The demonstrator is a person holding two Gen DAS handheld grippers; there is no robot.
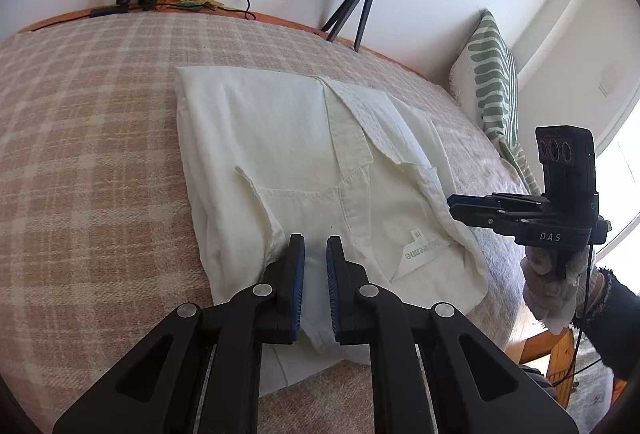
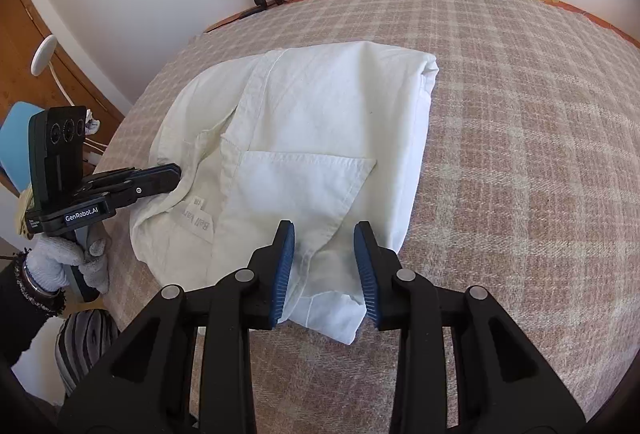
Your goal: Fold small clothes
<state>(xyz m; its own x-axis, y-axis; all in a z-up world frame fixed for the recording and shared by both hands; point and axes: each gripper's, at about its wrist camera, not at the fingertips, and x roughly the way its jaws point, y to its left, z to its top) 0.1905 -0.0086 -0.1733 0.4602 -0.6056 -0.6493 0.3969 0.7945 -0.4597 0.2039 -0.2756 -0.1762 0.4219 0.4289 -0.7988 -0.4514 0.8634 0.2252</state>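
Lying part-folded on the plaid blanket (image 2: 520,114), the white shirt (image 1: 304,154) could bunch (thin, layered cloth) if the slightly parted left gripper (image 1: 315,246) or wider-open right gripper (image 2: 324,234), both empty, pinches one layer.

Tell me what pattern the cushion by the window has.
The cushion is cream with green wavy stripes; the left wrist view shows it best.

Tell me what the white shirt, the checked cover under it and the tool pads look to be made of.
White shirt: looks like woven cotton or linen, matte, with soft creases and stitched seams.
Checked cover: seemingly a woven wool-like blanket, with a fuzzy surface and visible weave.
Pads of the right tool: probably blue rubber, with fine ribbing along their edges.
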